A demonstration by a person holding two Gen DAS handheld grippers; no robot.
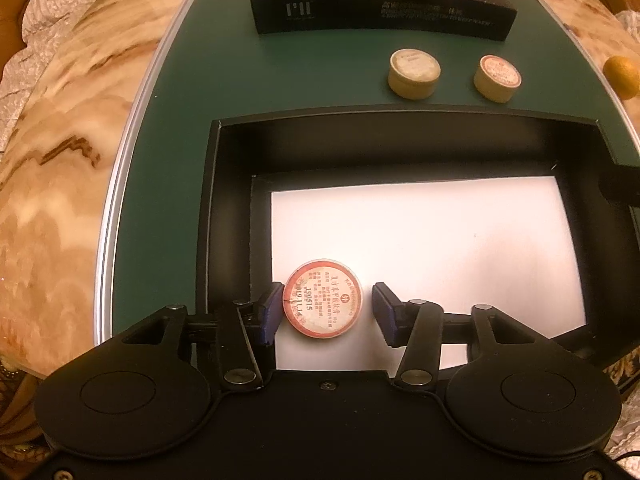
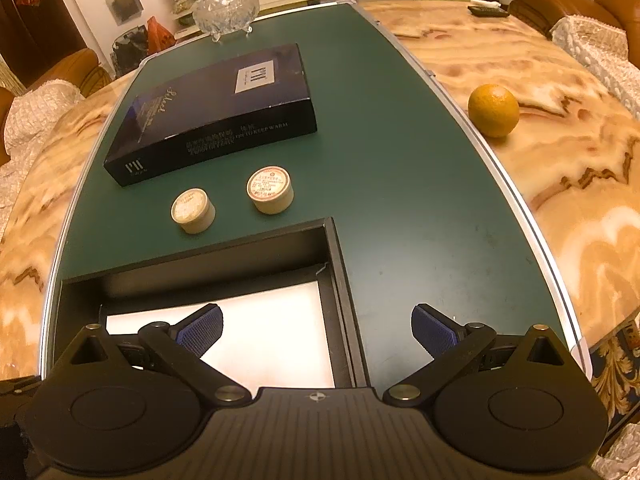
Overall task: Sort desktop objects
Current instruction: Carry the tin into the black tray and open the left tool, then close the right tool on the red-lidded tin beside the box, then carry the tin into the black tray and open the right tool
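Tin (image 1: 322,298) sits between the parted fingers of the left gripper (image 1: 325,308) in the box (image 1: 400,136); right gripper (image 2: 316,328) gapes wide, two tins (image 2: 193,210) ahead.

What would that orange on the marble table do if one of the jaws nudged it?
The orange is round and sits loose on smooth marble, so it would probably roll rather than slide. Its dimpled peel likely gives the jaws some grip. It looks firm, though a hard squeeze might bruise it.
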